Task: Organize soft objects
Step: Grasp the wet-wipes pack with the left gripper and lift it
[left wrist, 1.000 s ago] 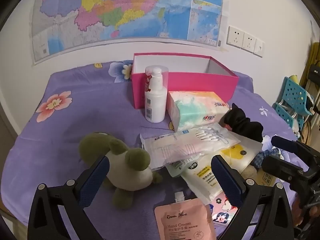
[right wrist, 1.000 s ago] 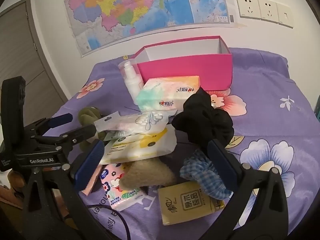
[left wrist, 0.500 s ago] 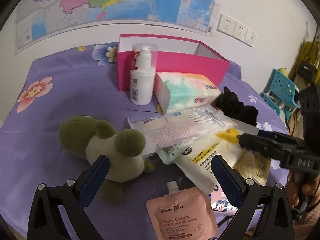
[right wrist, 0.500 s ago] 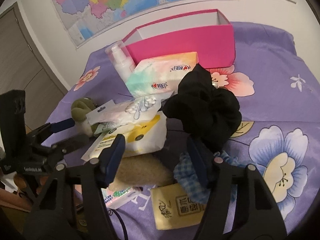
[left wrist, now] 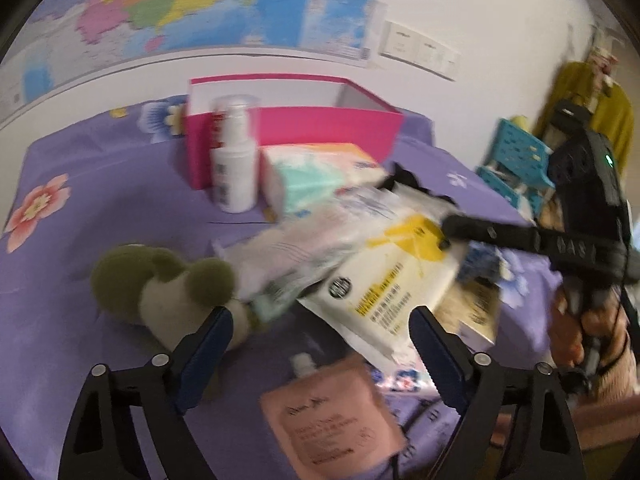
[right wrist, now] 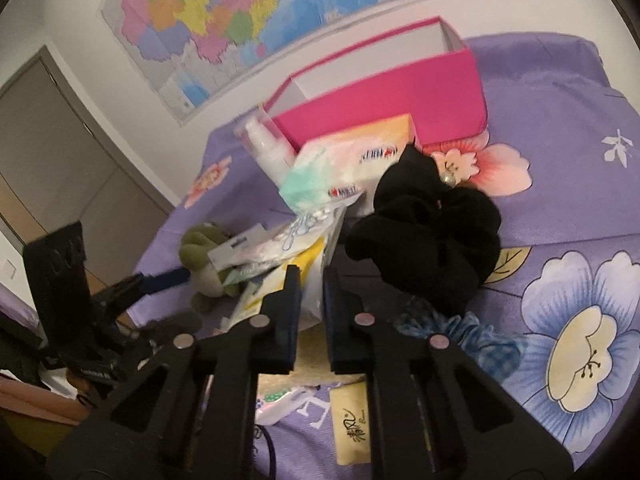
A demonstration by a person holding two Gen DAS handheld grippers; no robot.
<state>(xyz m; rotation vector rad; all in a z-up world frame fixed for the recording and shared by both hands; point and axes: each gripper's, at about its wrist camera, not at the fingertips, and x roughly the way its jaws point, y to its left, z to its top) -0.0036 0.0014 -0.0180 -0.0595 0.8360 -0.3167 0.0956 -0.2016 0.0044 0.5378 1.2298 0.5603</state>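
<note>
My right hand-held gripper [right wrist: 311,280] closes on the white-and-yellow wipes packet's [right wrist: 310,270] edge; my left hand-held gripper [left wrist: 320,334], narrowing, holds nothing. Behind, the clear swab pouch [right wrist: 288,236] could slide off toward the green plush toy [right wrist: 200,248].

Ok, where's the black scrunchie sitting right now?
In the right wrist view the black scrunchie lies right of centre on the purple bedspread, against the tissue pack, in front of the pink box, with the blue checked scrunchie just below it.

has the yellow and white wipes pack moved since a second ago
Yes. The wipes pack now tilts up at its far edge, nearer the pink box, with the right gripper closing its jaws on it.
</note>
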